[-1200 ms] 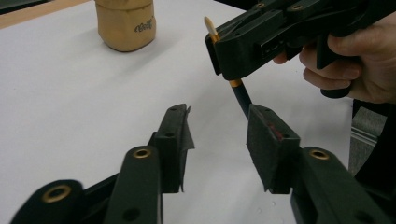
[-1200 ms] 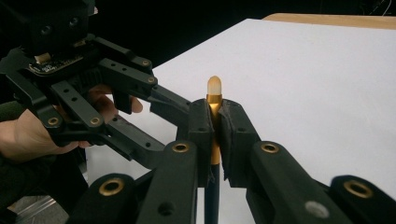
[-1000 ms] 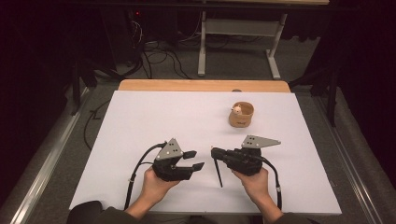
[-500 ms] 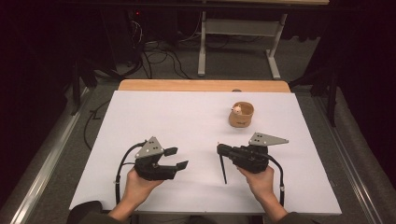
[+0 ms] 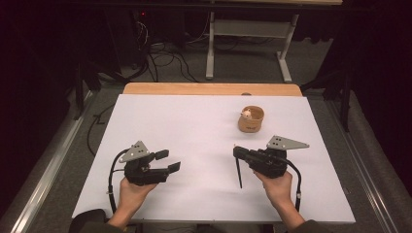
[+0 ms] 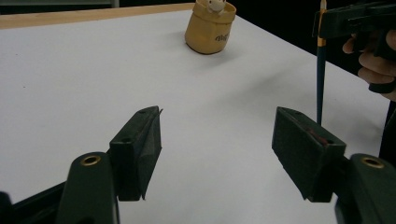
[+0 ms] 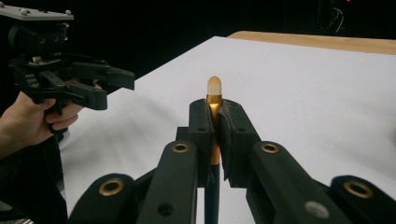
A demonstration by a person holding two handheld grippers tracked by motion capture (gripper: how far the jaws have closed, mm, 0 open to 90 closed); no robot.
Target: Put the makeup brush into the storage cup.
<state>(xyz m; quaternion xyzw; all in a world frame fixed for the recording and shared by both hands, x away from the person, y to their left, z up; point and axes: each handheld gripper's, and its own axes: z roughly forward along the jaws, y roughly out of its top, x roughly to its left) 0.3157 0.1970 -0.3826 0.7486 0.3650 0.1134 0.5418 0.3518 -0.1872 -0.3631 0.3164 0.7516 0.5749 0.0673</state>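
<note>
right gripper pinching pencil; left gripper spread, just opening, empty

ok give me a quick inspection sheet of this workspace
surface: white sheet over the table, wooden edge bare at the far side
job's things: pencil with eraser end up, clamped and hanging down; tan cup upright, a small figure in it
clutter: nothing seen
grippers: right gripper shut on the pencil; left gripper has just been opening, nothing between its jaws
cables: one black cable trails from each gripper; loose cables on the floor beyond
surroundings: dark room, grey floor, a metal table frame behind
</note>
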